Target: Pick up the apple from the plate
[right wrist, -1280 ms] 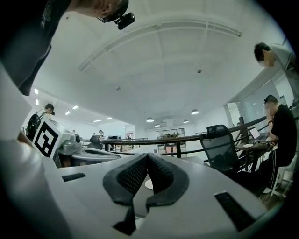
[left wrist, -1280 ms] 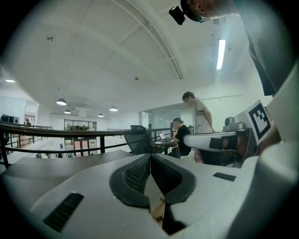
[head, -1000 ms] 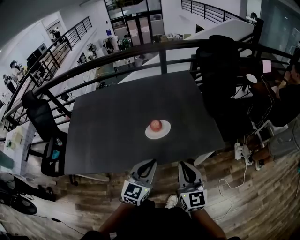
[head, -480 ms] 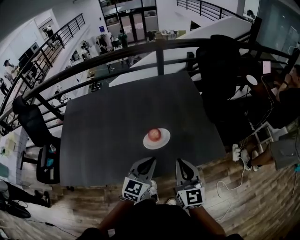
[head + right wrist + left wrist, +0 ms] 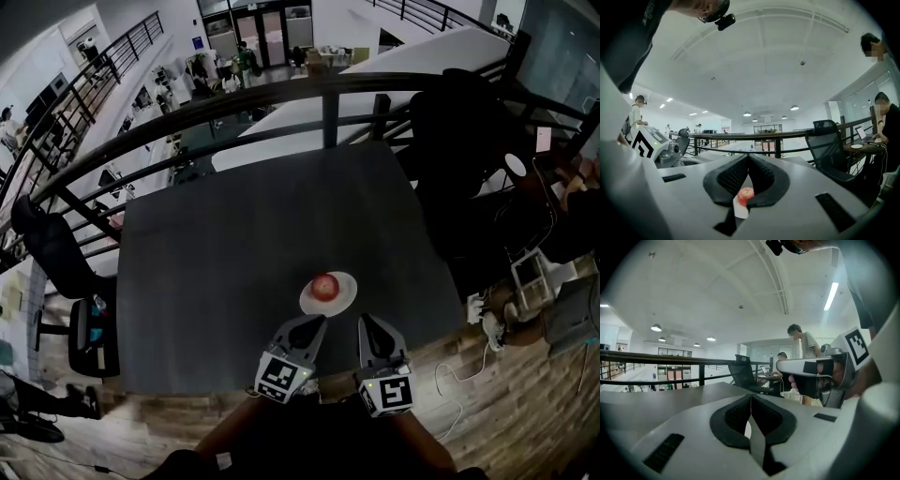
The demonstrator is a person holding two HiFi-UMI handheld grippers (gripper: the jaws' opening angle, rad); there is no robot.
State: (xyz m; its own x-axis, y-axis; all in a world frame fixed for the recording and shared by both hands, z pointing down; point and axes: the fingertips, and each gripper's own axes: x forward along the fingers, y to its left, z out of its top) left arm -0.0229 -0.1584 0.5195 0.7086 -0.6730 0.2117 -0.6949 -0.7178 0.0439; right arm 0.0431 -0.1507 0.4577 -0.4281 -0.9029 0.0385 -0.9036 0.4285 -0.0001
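Note:
A red apple (image 5: 325,285) sits on a small white plate (image 5: 344,298) near the front edge of the dark table (image 5: 234,253). Both grippers hang side by side just short of that edge, pointing at the plate. My left gripper (image 5: 317,322) is shut and empty, its tip just below and left of the plate. My right gripper (image 5: 366,321) is also shut and empty, just below and right of the plate. In the right gripper view the apple (image 5: 746,192) and the plate (image 5: 739,208) show through the gap under the closed tips.
A black railing (image 5: 328,94) runs behind the table. Black office chairs stand at the left (image 5: 56,253) and back right (image 5: 459,141). A seated person and a desk are at the far right. A power strip (image 5: 489,323) and cables lie on the wooden floor.
Both grippers have moved forward to the table's front edge, staying shut. The plate with the apple now lies just ahead of their tips.

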